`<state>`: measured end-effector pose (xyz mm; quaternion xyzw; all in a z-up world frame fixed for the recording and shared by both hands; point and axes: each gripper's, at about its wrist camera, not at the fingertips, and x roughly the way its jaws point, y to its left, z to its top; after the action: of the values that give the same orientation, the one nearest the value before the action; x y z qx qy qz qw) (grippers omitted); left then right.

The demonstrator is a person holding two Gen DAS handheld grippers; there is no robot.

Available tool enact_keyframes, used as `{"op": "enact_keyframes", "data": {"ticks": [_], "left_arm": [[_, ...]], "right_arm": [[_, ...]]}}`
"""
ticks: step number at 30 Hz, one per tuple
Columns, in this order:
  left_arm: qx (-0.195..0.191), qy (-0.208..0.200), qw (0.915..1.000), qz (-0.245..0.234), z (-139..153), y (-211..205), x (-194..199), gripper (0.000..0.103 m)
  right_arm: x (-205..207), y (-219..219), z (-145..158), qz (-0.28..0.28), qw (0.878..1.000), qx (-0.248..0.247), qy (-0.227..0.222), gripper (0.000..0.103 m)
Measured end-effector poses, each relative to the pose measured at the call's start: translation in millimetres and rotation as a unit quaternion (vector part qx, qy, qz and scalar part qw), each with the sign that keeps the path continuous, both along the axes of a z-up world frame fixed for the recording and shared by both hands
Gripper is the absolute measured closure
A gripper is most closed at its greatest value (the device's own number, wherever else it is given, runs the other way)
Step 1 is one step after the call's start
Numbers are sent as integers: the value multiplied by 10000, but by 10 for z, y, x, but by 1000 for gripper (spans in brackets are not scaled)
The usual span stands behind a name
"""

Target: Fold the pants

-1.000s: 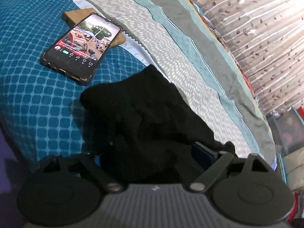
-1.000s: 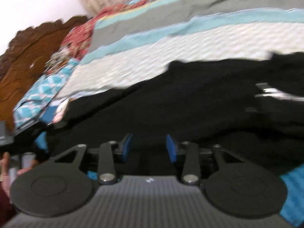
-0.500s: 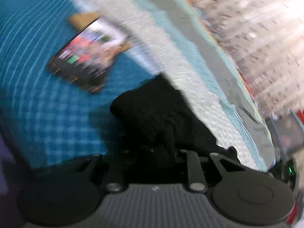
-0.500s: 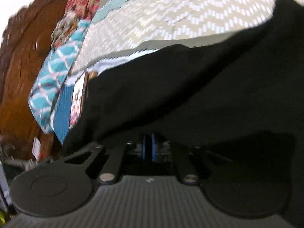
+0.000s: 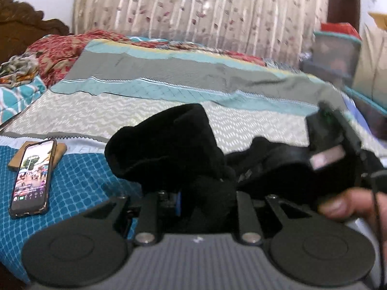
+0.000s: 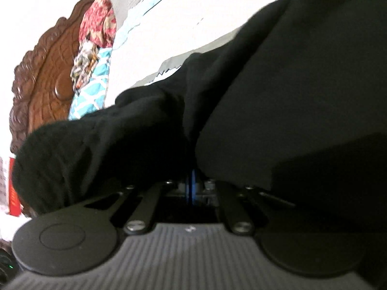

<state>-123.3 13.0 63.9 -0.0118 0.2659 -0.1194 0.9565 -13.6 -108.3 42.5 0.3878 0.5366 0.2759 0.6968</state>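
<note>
The black pants (image 5: 169, 145) lie bunched on the bed. My left gripper (image 5: 205, 203) is shut on a thick fold of them, and the cloth rises in a hump just beyond its fingers. In the right wrist view the pants (image 6: 266, 96) fill most of the picture. My right gripper (image 6: 192, 183) is shut on a thin edge of the cloth, its blue pads pressed together. The right gripper's body (image 5: 333, 149) and the hand (image 5: 350, 205) holding it show at the right of the left wrist view, close beside the left gripper.
A phone (image 5: 31, 176) with its screen lit lies on a brown pad on the blue patterned bedspread (image 5: 79, 188), left of the pants. A carved wooden headboard (image 6: 48, 77) stands at the left, a curtain (image 5: 193, 12) behind the bed, and storage boxes (image 5: 333, 48) at the far right.
Both grippers have shut on the black pants. The left one has rolled and lifted the cloth, so it now faces the curtain. The right one has dropped low against the fabric.
</note>
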Motion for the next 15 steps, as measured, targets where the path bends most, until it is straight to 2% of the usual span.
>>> {"op": "enact_keyframes", "data": {"ticks": [3, 8, 9, 11, 13, 15], "left_arm": [[221, -7, 9997, -76, -38, -89, -48, 82], [525, -69, 9984, -182, -91, -177, -98, 80], [587, -93, 9980, -210, -100, -193, -118, 79], [736, -133, 9968, -282, -119, -263, -133, 77], [946, -198, 9947, -357, -154, -344, -152, 77], [1236, -287, 9910, -431, -189, -438, -177, 76]], "right_arm": [[-100, -131, 57, -131, 9995, -22, -276, 95], [-216, -406, 174, -623, 9962, -178, -587, 84], [-243, -448, 264, -711, 9935, -354, -810, 83], [-283, -446, 524, -744, 9830, -771, -1490, 73], [-312, -374, 816, -640, 9665, -1125, -2217, 48], [-290, -223, 1052, -362, 9497, -1394, -2781, 38]]}}
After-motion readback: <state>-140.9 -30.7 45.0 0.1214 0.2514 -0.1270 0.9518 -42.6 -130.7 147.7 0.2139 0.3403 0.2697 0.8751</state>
